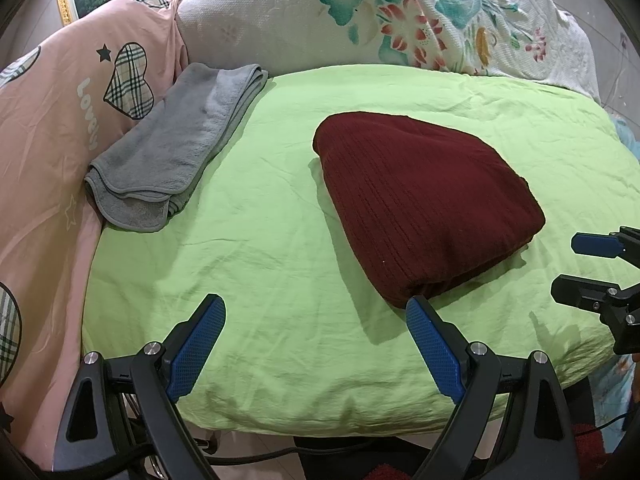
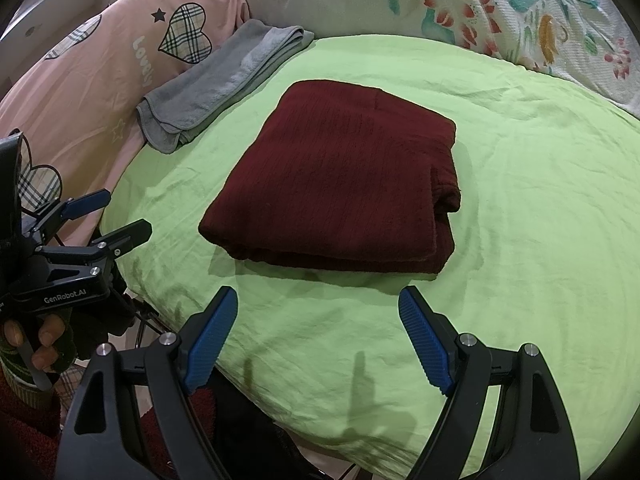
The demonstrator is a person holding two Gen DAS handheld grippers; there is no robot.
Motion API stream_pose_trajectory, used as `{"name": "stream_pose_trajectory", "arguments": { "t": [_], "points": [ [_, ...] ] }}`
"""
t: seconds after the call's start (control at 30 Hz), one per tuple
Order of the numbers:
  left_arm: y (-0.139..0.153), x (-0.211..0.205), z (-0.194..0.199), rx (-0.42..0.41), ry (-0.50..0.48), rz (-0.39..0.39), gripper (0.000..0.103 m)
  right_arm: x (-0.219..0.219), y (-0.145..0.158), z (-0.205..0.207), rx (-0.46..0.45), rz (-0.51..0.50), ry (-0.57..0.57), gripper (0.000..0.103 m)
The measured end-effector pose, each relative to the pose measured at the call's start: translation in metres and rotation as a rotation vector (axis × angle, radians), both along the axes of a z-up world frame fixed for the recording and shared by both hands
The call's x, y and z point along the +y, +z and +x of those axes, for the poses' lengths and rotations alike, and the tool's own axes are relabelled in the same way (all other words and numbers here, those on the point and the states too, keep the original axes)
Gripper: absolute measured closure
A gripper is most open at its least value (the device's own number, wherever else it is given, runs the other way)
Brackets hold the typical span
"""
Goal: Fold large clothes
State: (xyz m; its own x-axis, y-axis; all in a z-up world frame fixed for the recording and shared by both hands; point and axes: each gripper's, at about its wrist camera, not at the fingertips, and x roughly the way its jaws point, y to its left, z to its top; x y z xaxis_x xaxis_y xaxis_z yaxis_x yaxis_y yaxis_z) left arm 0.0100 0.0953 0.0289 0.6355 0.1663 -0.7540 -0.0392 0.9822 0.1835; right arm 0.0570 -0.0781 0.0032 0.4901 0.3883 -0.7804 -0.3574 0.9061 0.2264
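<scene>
Right wrist view shows the folded maroon sweater (image 2: pixel 336 176) lying on the green sheet (image 2: pixel 520 220). Near the sweater's front edge, my right gripper (image 2: pixel 318 334) and my left gripper (image 1: pixel 316 344) hover, fingers apart, holding nothing. Beyond its far-left corner lies a gray towel (image 2: pixel 224 84).

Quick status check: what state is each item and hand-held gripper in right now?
Maroon sweater: folded, lying flat on the green sheet, ungripped.
Grey towel: folded, at the sheet's edge.
Left hand-held gripper: open, empty.
Right hand-held gripper: open, empty.
</scene>
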Motion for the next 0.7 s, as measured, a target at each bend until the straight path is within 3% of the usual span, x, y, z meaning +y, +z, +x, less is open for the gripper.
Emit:
{"name": "stream_pose_trajectory", "arguments": {
  "t": [0.7],
  "points": [
    [-0.0002,0.0007,0.0027,0.003,-0.009,-0.001,0.011,0.0009,0.0054,0.0012,-0.008,-0.002,0.01,0.02]
  ]
}}
